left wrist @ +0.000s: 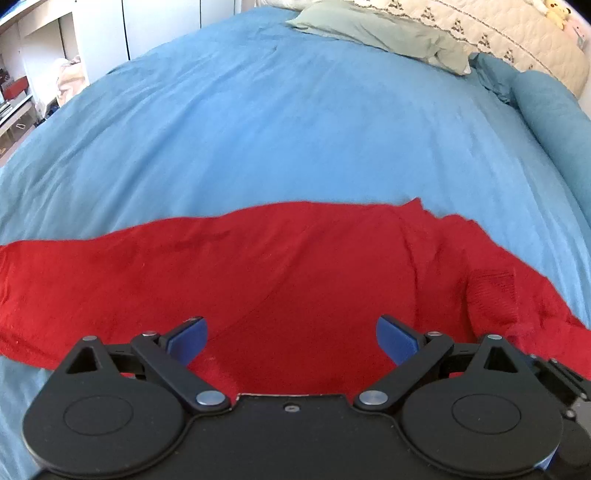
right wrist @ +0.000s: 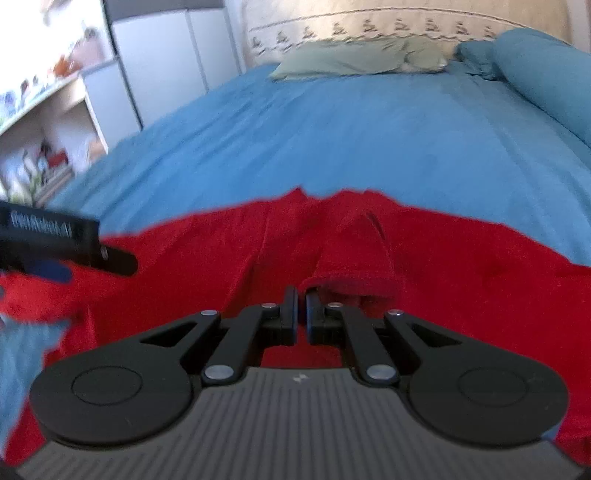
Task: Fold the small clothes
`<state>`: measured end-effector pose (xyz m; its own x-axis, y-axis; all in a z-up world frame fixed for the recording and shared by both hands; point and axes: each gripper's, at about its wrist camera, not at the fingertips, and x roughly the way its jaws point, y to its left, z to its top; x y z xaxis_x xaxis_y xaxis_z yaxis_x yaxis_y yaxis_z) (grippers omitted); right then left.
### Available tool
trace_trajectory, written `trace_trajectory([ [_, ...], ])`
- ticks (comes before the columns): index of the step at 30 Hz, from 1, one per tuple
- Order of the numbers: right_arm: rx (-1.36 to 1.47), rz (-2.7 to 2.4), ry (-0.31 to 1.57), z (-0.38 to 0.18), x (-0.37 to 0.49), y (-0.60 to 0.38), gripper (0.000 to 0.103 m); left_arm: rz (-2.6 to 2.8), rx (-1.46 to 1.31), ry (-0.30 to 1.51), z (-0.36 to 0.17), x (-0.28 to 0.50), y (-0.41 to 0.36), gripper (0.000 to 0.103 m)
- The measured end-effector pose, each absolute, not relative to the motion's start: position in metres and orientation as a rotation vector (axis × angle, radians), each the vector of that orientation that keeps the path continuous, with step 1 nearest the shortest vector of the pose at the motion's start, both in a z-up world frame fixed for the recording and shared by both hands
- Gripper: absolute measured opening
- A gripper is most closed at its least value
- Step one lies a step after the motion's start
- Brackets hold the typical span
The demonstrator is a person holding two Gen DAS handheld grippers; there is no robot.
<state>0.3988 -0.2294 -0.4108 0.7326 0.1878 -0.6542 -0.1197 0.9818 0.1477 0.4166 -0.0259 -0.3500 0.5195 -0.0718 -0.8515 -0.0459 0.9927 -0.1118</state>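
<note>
Red knit fabric, a small garment, lay spread across the near part of a bed covered by a blue sheet. In the left wrist view the cloth ran as a broad band from the left edge of the picture to the right, its far edge uneven and a ribbed patch showing toward its right end. The left tongs stood wide apart just above the red cloth, the blue pads clear of it and nothing between them.

In the right wrist view the right tongs were drawn narrow, the two black fingers almost meeting with only a thin slit left. A rolled, thick edge of the red garment rose just beyond and to the right of the fingertips, and red showed in the slit between them, but whether the pads actually pinched the fabric could not be told from that angle. The cloth around them was bunched into folds and ridges running away toward the sheet. At the left edge of that same view, blurred, the left tongs hung over the garment's left part.

Farther up the bed lay a pale green pillow, with a blue bolster along the right side and a quilted cream headboard behind them. White shelving with small items stood beside the bed on the left.
</note>
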Motion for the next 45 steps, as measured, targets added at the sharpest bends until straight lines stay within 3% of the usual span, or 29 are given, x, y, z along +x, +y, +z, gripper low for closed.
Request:
trace_trajectory([
  [7, 0.054, 0.195, 0.764, -0.438, 0.397, -0.224, 0.025, -0.076, -0.092, 1.019, -0.357, 0.417, -0.031, 0.100],
  [8, 0.052, 0.205, 0.758, -0.436, 0.393, -0.225, 0.032, -0.093, -0.083, 1.013, -0.355, 0.419, -0.034, 0.100],
  [12, -0.017, 0.213, 0.713, -0.425, 0.376, -0.225, 0.079, -0.172, -0.029, 0.987, -0.346, 0.422, -0.051, 0.100],
  [15, -0.055, 0.239, 0.691, -0.413, 0.359, -0.234, 0.093, -0.260, 0.030, 0.973, -0.337, 0.426, -0.072, 0.100],
  [21, -0.089, 0.229, 0.704, -0.398, 0.327, -0.270, 0.094, -0.451, 0.285, 0.925, -0.331, 0.418, -0.136, 0.100],
  [27, -0.034, 0.150, 0.737, -0.400, 0.309, -0.313, 0.094, -0.527, 0.392, 0.915, -0.360, 0.407, -0.180, 0.098],
  [30, -0.006, 0.116, 0.751, -0.407, 0.307, -0.328, 0.094, -0.528, 0.425, 0.927, -0.376, 0.408, -0.190, 0.089],
  [35, 0.026, 0.077, 0.761, -0.412, 0.311, -0.343, 0.094, -0.536, 0.418, 0.935, -0.392, 0.412, -0.198, 0.064],
  [36, 0.031, 0.073, 0.763, -0.413, 0.311, -0.345, 0.094, -0.546, 0.406, 0.930, -0.392, 0.411, -0.196, 0.053],
  [39, 0.044, 0.062, 0.769, -0.414, 0.313, -0.348, 0.094, -0.541, 0.422, 0.907, -0.389, 0.411, -0.199, 0.009],
  [45, 0.041, 0.052, 0.760, -0.406, 0.316, -0.349, 0.094, -0.529, 0.358, 0.871, -0.362, 0.416, -0.191, 0.005],
])
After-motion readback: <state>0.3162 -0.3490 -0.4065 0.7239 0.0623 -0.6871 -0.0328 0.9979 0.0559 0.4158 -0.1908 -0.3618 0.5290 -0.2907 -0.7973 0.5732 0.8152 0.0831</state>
